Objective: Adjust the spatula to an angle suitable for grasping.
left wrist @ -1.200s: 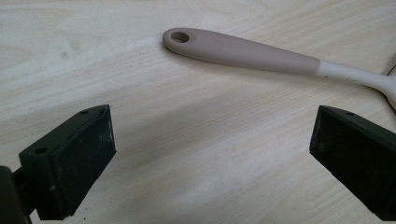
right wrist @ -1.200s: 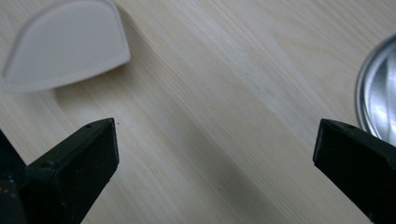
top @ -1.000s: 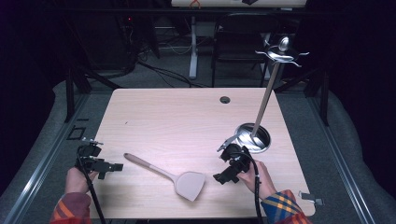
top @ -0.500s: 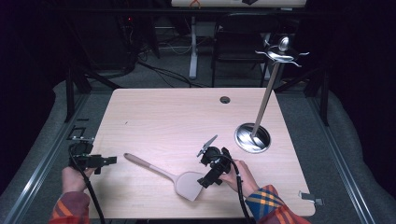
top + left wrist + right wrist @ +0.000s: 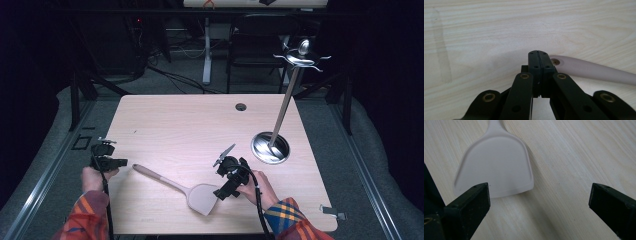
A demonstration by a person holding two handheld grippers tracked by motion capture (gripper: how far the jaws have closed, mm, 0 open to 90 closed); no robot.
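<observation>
A: Spatula [image 5: 190,190]?
B: Flat on table [image 5: 170,125], left of utensil stand [image 5: 272,145]. Right gripper [image 5: 225,175] jaws wide, by blade.
A: Left gripper [image 5: 112,162]?
B: Jaws pressed together, empty, by handle tip.

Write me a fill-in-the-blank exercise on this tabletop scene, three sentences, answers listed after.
1. The left gripper has its jaws ____, beside the end of the spatula handle.
2. The right gripper has its jaws ____, just short of the spatula's blade.
3. The metal stand stands on the table to the person's ____ side.

Missing words: shut; open; right
</observation>
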